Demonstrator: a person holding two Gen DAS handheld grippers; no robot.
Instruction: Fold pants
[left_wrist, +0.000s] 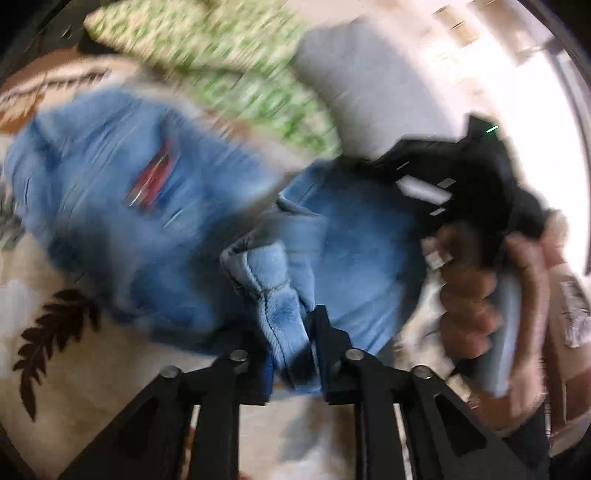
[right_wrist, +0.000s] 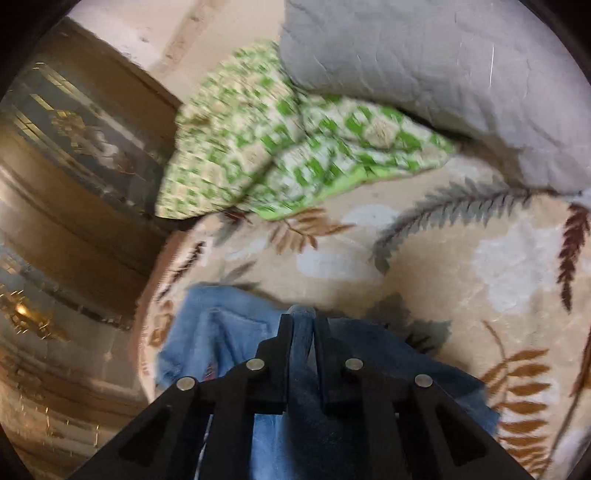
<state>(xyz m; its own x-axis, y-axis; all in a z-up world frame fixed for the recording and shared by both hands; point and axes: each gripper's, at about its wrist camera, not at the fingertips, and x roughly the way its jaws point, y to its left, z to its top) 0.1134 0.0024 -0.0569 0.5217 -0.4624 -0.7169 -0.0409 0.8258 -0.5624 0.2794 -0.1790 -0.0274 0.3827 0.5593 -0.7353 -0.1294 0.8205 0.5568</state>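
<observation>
Left wrist view shows the left gripper (left_wrist: 284, 332) pinching a bunched seam edge of the pants (left_wrist: 155, 206), light blue denim, with its two fingers pressed onto the cloth between them. Ahead of this tool and to its left, the bulk of the pants lies spread on the leaf-patterned blanket (left_wrist: 74, 369), a red patch showing near the middle of the fabric. Ahead and to the right, the right gripper (left_wrist: 436, 181) is seen from outside, held by a hand (left_wrist: 476, 288), with more denim running under it toward the left tool.

In the right wrist view, the right gripper (right_wrist: 300, 325) has its fingers closed on a fold of the pants (right_wrist: 229, 332), which hang below and behind the fingertips. Beyond the tips lies the blanket (right_wrist: 443, 266), then a green patterned cloth (right_wrist: 280, 155) and a grey pillow (right_wrist: 424, 74) farther ahead. A wooden cabinet (right_wrist: 74, 166) stands off to the left.

Judging by this, the task is in an early or middle stage: both tools grip an edge and the cloth is lifted and rumpled, with heavy blur in both views. No neat fold is visible yet. The lifted portion likely needs laying over the spread part, then flattening and probably further folding.
</observation>
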